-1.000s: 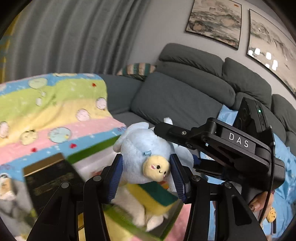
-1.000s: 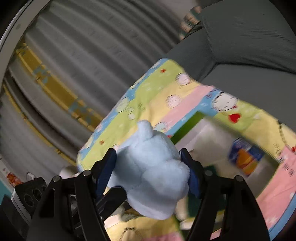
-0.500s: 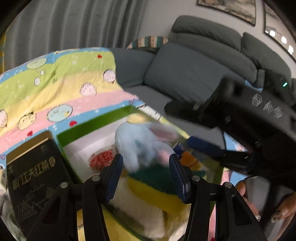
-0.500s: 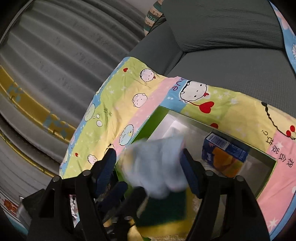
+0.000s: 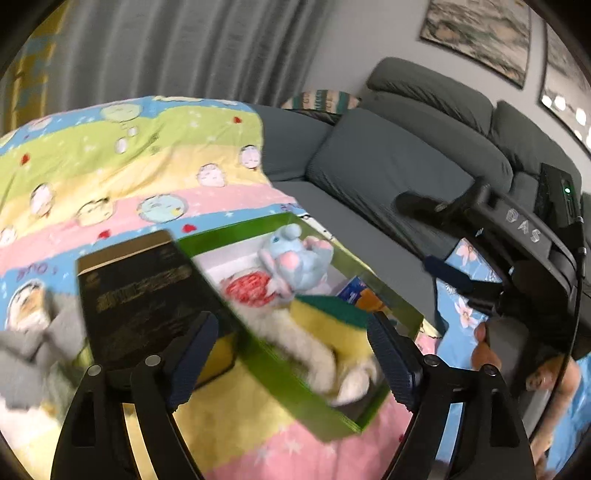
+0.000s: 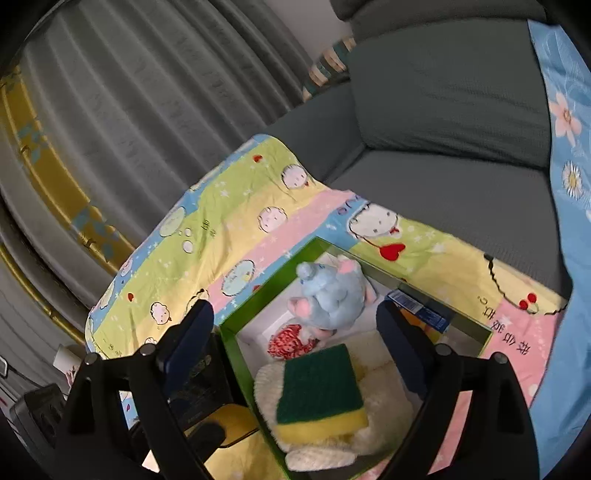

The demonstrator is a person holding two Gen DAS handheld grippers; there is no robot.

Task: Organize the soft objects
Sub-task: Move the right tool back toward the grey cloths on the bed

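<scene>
Person's hand [image 5: 487, 347] — left view only

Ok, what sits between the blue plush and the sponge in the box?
A red-and-white knitted ball, beside the blue plush and above the sponge; clearest in the right wrist view.

Grey sofa [image 5: 388, 173] fills the far right, with a striped cushion [image 5: 321, 101] tucked in its far corner. Grey curtains [image 6: 147, 92] hang on the far left. Two framed landscape paintings [image 5: 476, 33] sit on the wall above the sofa. A blue flowery cloth [image 6: 565, 147] drapes over the sofa's right side.
</scene>
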